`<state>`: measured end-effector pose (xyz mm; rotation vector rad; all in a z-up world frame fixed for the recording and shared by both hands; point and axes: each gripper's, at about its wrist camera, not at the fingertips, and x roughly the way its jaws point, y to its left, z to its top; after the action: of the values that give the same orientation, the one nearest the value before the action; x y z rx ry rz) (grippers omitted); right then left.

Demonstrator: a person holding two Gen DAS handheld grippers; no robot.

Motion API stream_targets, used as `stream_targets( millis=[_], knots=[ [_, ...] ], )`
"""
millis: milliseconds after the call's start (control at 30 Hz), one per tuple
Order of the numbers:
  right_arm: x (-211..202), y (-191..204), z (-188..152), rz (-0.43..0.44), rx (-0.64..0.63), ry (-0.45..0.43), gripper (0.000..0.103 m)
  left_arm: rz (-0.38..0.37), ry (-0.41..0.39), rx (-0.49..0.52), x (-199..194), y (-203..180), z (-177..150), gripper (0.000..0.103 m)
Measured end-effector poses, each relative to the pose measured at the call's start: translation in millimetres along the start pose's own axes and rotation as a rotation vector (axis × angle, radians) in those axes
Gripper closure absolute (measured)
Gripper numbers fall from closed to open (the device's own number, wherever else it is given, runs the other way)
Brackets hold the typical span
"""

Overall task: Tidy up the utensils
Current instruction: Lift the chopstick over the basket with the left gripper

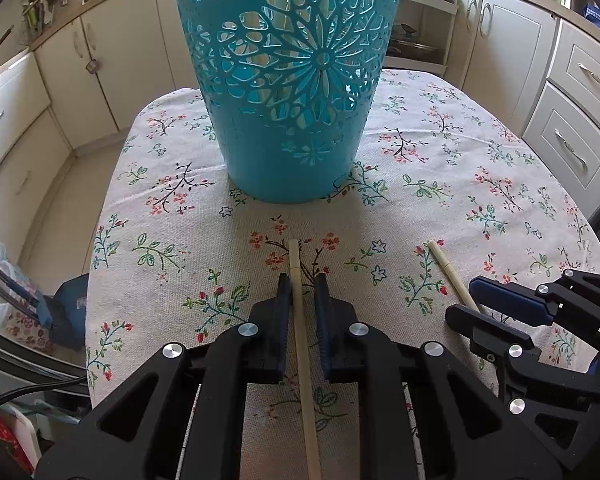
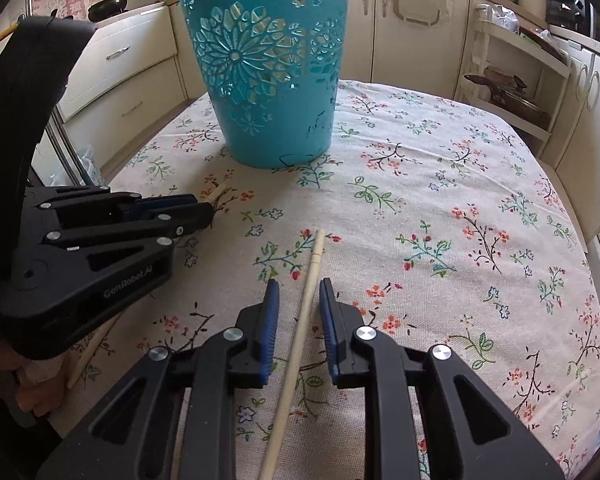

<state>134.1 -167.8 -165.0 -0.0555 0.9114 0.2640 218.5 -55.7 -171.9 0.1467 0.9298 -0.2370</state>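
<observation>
Two pale wooden chopsticks lie on the floral tablecloth in front of a teal cut-out basket (image 1: pixel 292 80), also in the right wrist view (image 2: pixel 268 64). My left gripper (image 1: pixel 303 280) is open, its jaws either side of one chopstick (image 1: pixel 300 320) with gaps on both sides. My right gripper (image 2: pixel 299 284) is open, straddling the other chopstick (image 2: pixel 306 300), not touching it. The right gripper (image 1: pixel 464 298) and its chopstick (image 1: pixel 452 276) show at the right of the left wrist view. The left gripper (image 2: pixel 204 208) shows at the left of the right wrist view, the chopstick's tip (image 2: pixel 218 192) poking past it.
The table (image 2: pixel 480 200) is covered by a floral cloth, with rounded edges on all sides. Cream kitchen cabinets (image 1: pixel 100 64) surround it. An open shelf with pots (image 2: pixel 512 88) stands at the back right. Bags (image 1: pixel 4 300) sit on the floor to the left.
</observation>
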Motion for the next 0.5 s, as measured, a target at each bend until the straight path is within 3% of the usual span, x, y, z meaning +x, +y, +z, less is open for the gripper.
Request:
stream_targets(
  millis=[200, 300, 500],
  knots=[
    [1.1, 0.5, 0.3, -0.007, -0.002, -0.004, 0.082, -0.001, -0.001, -0.004, 0.1, -1.1, 0.3, 0.091],
    [1.0, -0.2, 0.2, -0.005, -0.001, -0.003, 0.082, -0.020, 0.004, -0.029, -0.4, 4.4, 0.2, 0.097],
    [0.5, -0.1, 0.1, 0.001, 0.004, -0.004, 0.081, -0.177, 0.029, -0.165, -10.6, 28.2, -2.0, 0.098]
  ],
)
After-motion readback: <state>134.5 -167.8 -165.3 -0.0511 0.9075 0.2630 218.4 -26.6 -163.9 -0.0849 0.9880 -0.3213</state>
